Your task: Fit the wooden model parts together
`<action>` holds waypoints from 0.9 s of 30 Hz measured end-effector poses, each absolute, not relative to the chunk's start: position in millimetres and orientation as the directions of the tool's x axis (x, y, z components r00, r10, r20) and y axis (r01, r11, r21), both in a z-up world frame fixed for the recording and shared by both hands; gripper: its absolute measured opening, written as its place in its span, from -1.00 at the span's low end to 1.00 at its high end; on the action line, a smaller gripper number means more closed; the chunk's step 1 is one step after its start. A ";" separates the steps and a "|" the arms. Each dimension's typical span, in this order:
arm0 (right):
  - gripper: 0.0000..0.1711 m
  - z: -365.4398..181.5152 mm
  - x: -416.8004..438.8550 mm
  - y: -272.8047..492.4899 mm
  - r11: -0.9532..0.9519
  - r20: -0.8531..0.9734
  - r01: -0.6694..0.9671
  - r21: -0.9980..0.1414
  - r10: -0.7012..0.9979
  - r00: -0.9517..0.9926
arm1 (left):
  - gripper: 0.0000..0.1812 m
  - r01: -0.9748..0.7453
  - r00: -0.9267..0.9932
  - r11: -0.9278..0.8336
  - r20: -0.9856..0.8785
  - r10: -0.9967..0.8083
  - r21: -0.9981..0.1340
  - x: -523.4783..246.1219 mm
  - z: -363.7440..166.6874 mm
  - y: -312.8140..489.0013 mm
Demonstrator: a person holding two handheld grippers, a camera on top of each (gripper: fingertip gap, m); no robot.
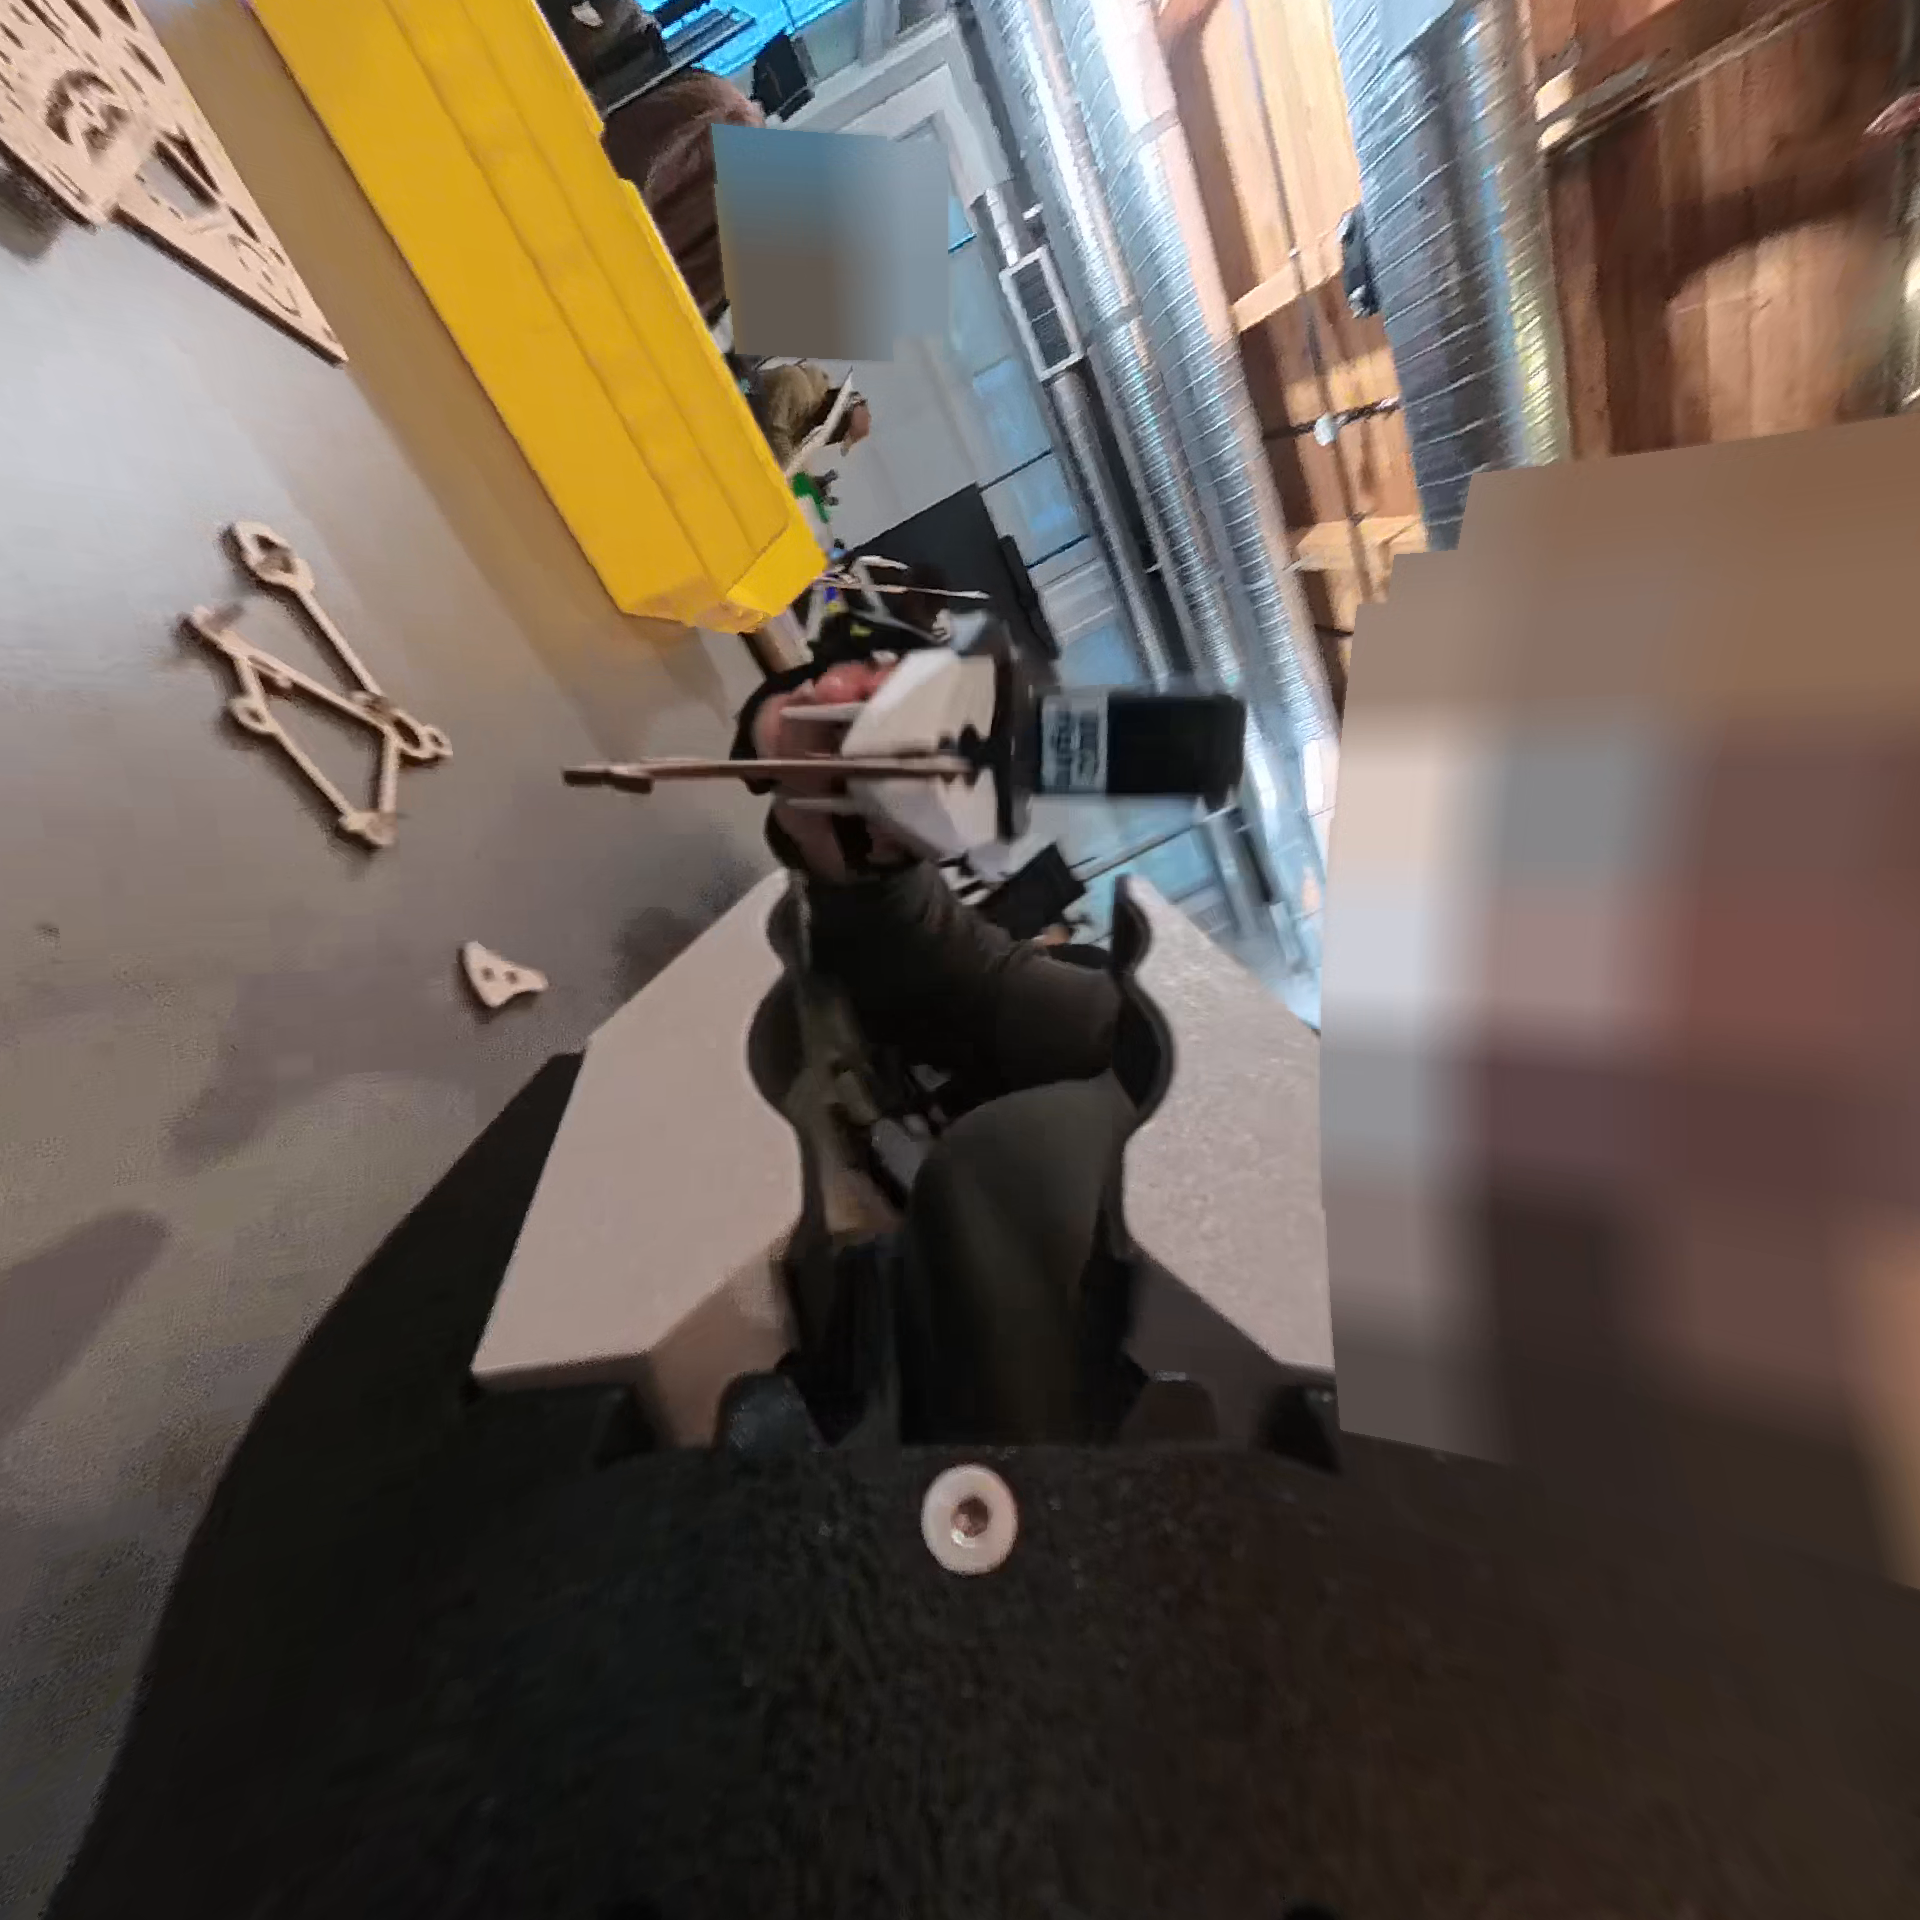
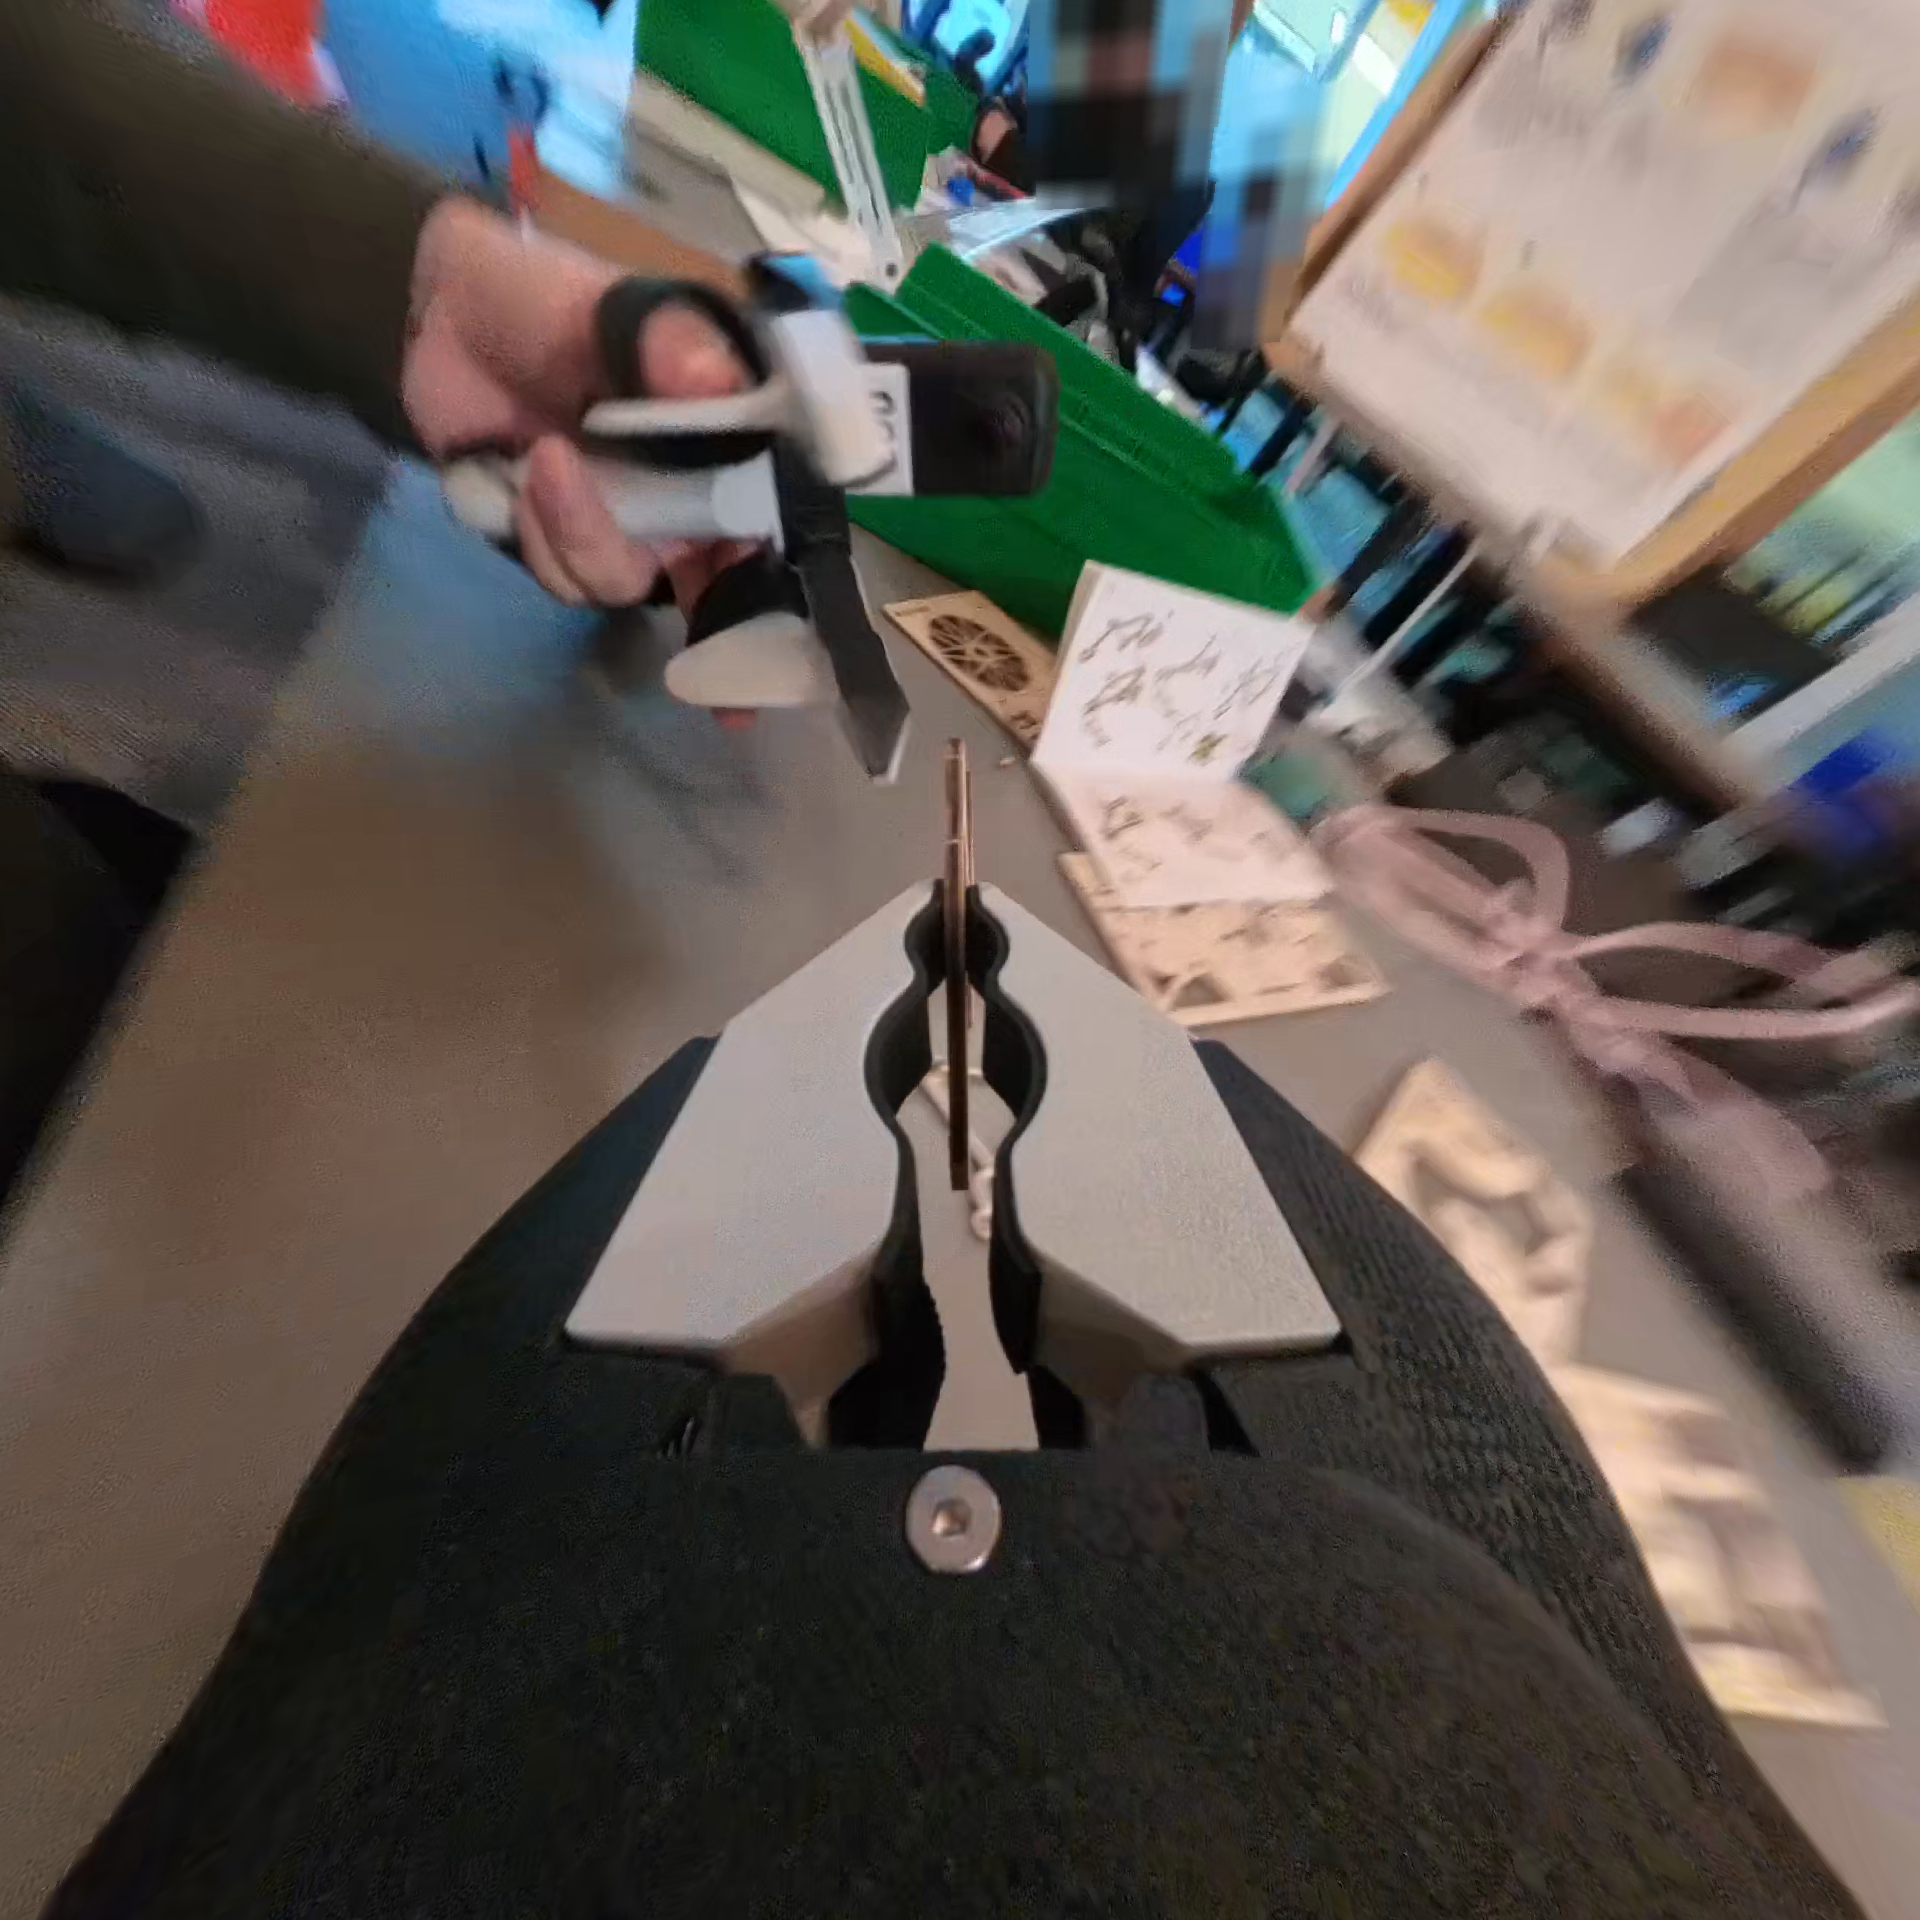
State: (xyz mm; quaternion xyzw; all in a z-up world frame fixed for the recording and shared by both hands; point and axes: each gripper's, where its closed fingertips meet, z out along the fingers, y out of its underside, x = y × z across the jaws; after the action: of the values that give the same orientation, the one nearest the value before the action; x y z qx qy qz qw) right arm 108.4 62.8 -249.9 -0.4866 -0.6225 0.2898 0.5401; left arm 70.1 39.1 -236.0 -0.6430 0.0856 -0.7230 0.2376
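Wooden model part (image 2: pixel 957 935) pinched edge-on in your right gripper (image 2: pixel 954 914), lifted clear of the grey table (image 2: pixel 416 935).

You hold the thin piece upright by its lower half, so its free end pokes past the fingertips, likely to meet a mating slot. Your left gripper (image 1: pixel 951 935) stands spread with nothing between its fingers, close to that free end, probably readying to steady it. More wooden parts (image 1: pixel 312 686) lie flat near the yellow bin (image 1: pixel 540 312), with an open instruction booklet (image 2: pixel 1164 717) within easy sight.

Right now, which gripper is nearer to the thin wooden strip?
Right. The right gripper is shut on the wooden strip, clamping it edge-on. The left gripper hangs apart from it, just beyond the strip's free end.
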 end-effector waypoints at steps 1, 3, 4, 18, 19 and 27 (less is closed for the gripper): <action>-1.00 -252.4 110.3 64.9 0.212 0.233 0.274 -0.938 0.971 0.047 | -0.49 0.229 -0.010 -0.843 0.865 -0.503 -0.487 66.6 -237.7 37.9; -1.00 -258.2 111.3 69.2 -0.083 -0.080 0.245 -0.966 0.997 0.021 | -0.64 0.212 0.139 -0.739 0.768 -0.625 -0.639 61.0 -242.5 44.8; -1.00 -260.8 110.5 70.3 -0.205 -0.210 0.230 -0.951 0.978 0.003 | -0.67 0.193 0.216 -0.667 0.695 -0.686 -0.719 59.2 -244.2 51.2; -1.00 -276.1 95.3 75.6 -0.419 -0.423 0.197 -0.886 0.906 0.023 | -0.68 -0.369 0.012 -0.492 0.525 -0.851 -0.789 94.7 -306.3 48.1; -1.00 -278.5 95.4 76.3 -0.418 -0.421 0.205 -0.885 0.906 0.028 | -0.73 -0.393 0.009 -0.482 0.521 -0.854 -0.783 94.1 -310.0 48.8; -1.00 -287.8 99.5 85.3 -0.458 -0.449 0.214 -0.863 0.889 0.090 | -0.85 -0.439 -0.021 -0.442 0.501 -0.865 -0.782 94.5 -309.9 62.9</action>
State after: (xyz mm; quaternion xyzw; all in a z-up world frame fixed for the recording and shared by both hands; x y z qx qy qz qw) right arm 99.5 85.3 -287.8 -0.6670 -0.4134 0.5328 0.3167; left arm 94.5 62.9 -309.9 -0.6694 0.4872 -0.5226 0.2037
